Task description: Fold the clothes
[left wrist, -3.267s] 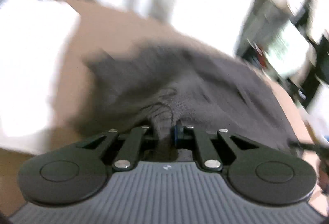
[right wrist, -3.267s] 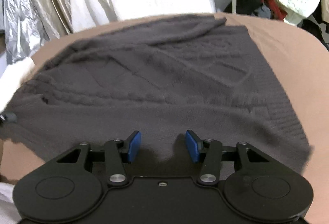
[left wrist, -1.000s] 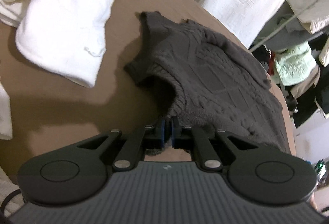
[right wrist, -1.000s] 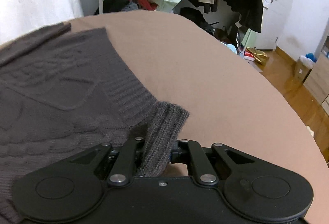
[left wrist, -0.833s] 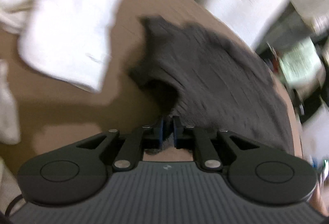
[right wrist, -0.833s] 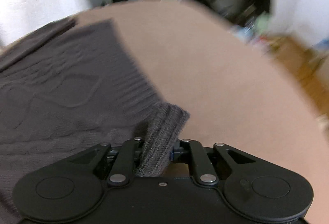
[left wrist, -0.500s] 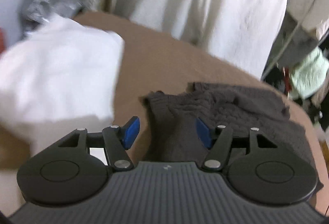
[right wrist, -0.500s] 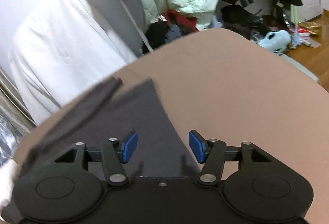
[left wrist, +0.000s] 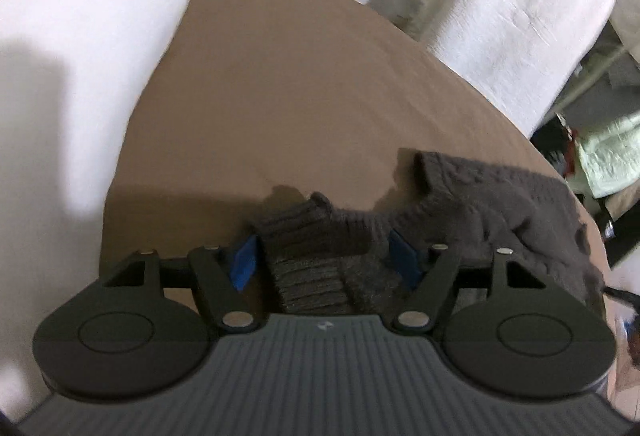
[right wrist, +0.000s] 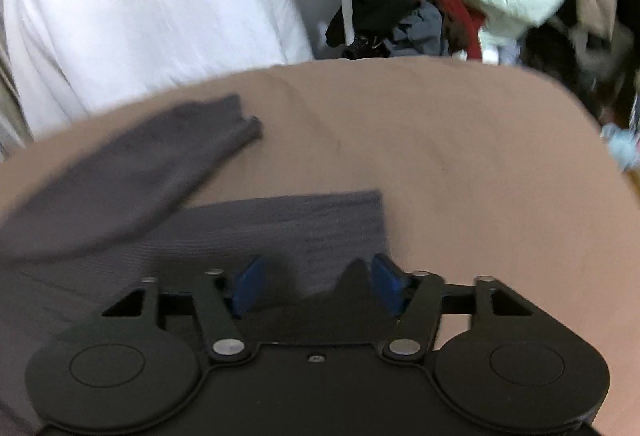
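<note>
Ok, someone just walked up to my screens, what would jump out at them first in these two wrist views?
The dark grey cable-knit sweater spread on the tan table cover, its ribbed cuff lying between the left gripper's blue pads, which are not pressing it. In the right view, a grey sleeve crosses the sweater above the right gripper, whose jaws are opening. The big white folded cloth fills the left view's upper left.

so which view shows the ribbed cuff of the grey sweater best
The left wrist view. There the ribbed cuff lies sharp and close between the open fingers, ribs clear. In the right wrist view, a sleeve stretches across the brown surface with its end at the far tip, blurred and small, so its ribbing hardly shows.
</note>
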